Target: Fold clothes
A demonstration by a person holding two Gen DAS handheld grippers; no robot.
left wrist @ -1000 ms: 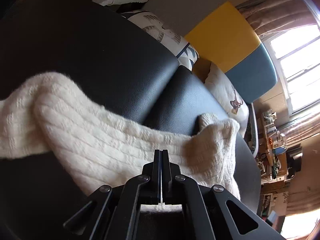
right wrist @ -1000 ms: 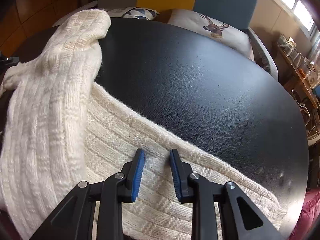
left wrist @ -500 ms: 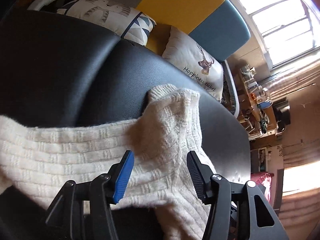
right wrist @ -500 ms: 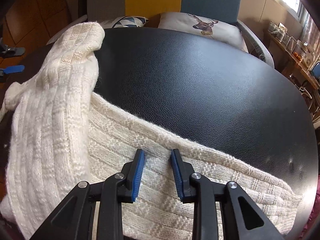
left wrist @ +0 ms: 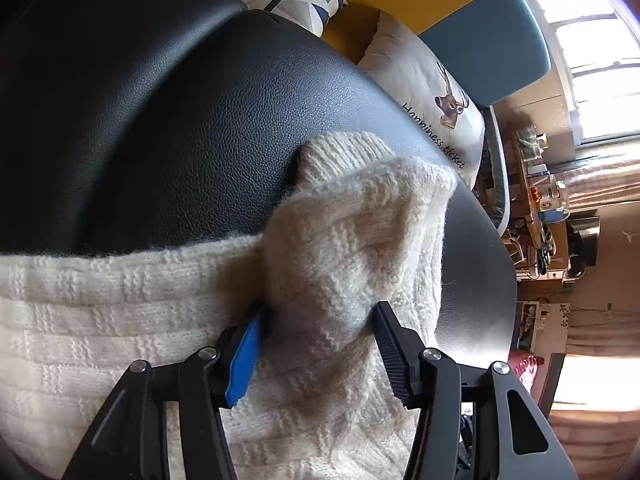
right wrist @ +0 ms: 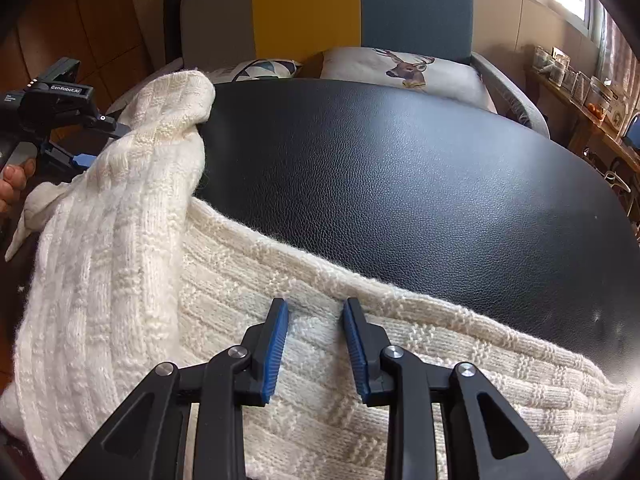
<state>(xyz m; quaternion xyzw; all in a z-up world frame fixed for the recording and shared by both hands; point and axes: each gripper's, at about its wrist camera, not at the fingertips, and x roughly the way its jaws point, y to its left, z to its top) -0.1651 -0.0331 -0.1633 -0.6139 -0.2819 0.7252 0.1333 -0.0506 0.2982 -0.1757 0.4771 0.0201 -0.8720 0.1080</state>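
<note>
Went from pinched flat 1 s ago to spread wide: left tool [left wrist: 318, 332], jaws now apart w/ a raised bunch of the cream knit sweater [left wrist: 344, 264] sitting between them, wool touching both pads; can't tell if gripped or just straddled. Moved in closer on the sleeve cuff [left wrist: 340, 152] too, which now fills mid-frame. Right tool [right wrist: 315, 328] unchanged vs. earlier: spread partway, blue pads [right wrist: 276, 344] hovering just over the sweater body [right wrist: 320, 412], nothing between them. Sweater lying along the near edge of the black leather tabletop [right wrist: 400, 168], one sleeve [right wrist: 132, 184] folded up and over toward the left side, cuff end resting on the tabletop. Seen from right wrist cam: left tool [right wrist: 86, 148] at far left beside that sleeve, w/ person's hand [right wrist: 14, 184] at frame edge. Beyond the tabletop: deer cushion [right wrist: 400, 68], geometric-print cushion [right wrist: 260, 70], sofa back in grey/yellow/teal panels [right wrist: 308, 12].
</note>
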